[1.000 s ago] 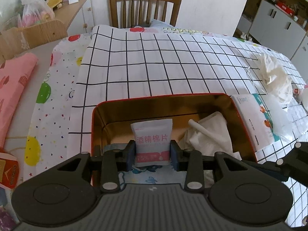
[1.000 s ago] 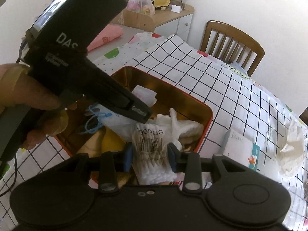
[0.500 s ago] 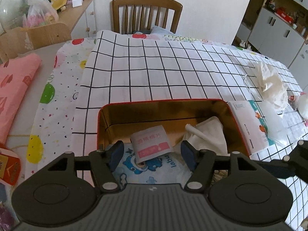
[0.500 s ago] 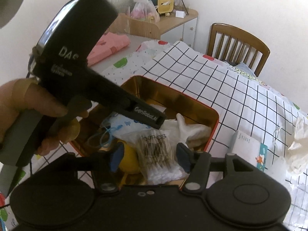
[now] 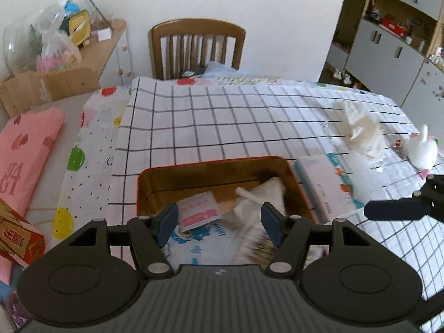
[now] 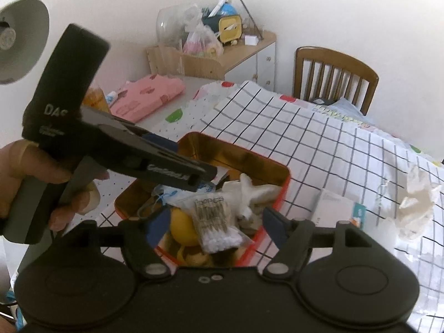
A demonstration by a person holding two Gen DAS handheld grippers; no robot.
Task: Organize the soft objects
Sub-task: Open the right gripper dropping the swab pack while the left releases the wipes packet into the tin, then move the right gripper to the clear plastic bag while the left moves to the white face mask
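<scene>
Counter [image 5: 249,116] under grid cloth fills mid-frame. Red tin [image 5: 194,166], lower centre, already holds the wipes packet [image 5: 198,212], white cloth [image 5: 266,191] and swab bag [image 6: 216,227]. Step in hand: release after drop-off. Left hand-held gripper [image 5: 219,222] and right hand-held gripper [image 6: 213,227] have both just been opening; jaws stand wide, pads clear of the items below, nothing held. Still loose, right of frame: tissue pack [image 5: 324,188] beside the tin, crumpled paper [image 5: 360,133], plush toy [image 5: 419,149]. Next move likely calls for reaching right for one of these.
</scene>
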